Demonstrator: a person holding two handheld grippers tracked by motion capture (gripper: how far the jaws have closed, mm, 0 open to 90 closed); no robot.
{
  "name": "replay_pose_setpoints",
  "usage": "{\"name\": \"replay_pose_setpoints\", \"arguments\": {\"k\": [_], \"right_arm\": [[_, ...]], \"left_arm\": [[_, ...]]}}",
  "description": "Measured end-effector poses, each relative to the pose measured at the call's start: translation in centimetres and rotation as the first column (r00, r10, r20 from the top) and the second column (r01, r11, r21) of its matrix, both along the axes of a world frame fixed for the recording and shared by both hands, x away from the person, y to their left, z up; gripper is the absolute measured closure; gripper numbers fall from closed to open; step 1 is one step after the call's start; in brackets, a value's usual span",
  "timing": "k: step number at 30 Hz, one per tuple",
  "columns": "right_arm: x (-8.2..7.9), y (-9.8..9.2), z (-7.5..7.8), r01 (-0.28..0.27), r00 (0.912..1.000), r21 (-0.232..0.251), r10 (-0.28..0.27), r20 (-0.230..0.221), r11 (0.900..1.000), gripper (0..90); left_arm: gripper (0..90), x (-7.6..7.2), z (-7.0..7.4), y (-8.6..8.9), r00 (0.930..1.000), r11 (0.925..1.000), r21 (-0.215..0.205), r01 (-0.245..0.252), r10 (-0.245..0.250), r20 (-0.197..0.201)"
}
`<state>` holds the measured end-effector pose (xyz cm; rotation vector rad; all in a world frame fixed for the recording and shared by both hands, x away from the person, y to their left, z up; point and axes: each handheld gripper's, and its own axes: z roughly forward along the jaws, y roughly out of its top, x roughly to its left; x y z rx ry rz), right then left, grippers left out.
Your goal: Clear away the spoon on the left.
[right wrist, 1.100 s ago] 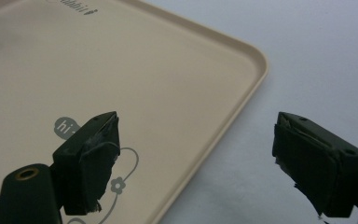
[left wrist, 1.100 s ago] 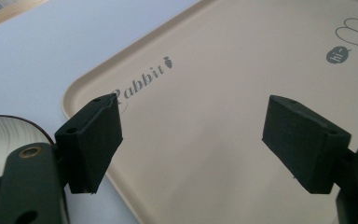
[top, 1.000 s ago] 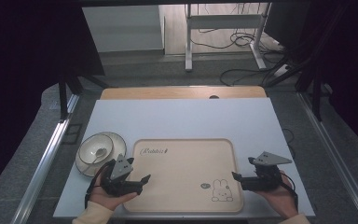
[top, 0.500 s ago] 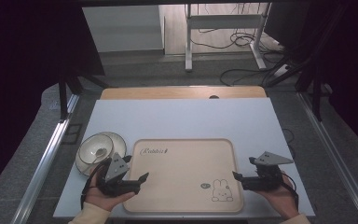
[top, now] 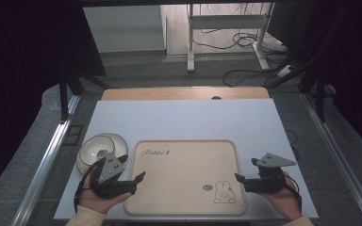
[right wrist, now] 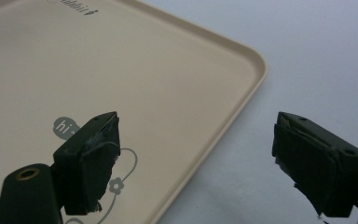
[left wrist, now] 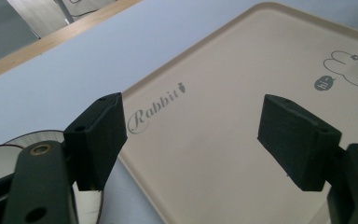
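Table bears one tray, one bowl; two hand-held grippers, left and right, jaws apart.

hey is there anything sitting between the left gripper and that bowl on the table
Nothing visible stands between them. The left gripper, jaws open, points over the tray's near left corner, and the bowl sits on the table right beside it, just off the tray's left edge, with only bare tabletop around.
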<state>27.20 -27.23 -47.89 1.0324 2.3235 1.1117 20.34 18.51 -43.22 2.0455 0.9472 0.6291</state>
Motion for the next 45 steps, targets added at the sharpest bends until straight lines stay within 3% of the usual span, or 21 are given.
{"name": "replay_pose_setpoints", "arguments": {"k": [6,20,32,40,45], "right_arm": [[0.0,-0.1,-0.1,0.010,0.9999,-0.003,-0.010,-0.002,1.000,15.3],[0.2,-0.2,-0.1,0.022,0.9997,-0.011,-0.022,-0.004,1.000,15.3],[0.2,-0.3,-0.1,0.031,0.9995,-0.007,-0.030,0.001,1.000,15.4],[0.1,-0.7,0.0,0.047,0.9988,-0.008,-0.047,0.012,0.999,15.4],[0.2,-0.7,0.0,0.054,0.9985,-0.006,-0.054,0.012,0.999,15.4]], "left_arm": [[23.1,-0.5,1.4,0.6,0.9997,0.9993,0.036,-0.003,0.002,0.024],[23.2,-1.5,3.5,3.1,0.9956,0.9967,0.042,-0.069,0.066,0.067],[22.8,-1.7,3.4,5.9,0.9890,0.9893,0.042,-0.139,0.137,0.056],[22.7,-2.0,2.4,7.1,0.9871,0.9863,0.045,-0.159,0.157,0.030],[23.6,-2.1,1.2,8.7,0.9800,0.9791,0.041,-0.199,0.199,0.000]]}}
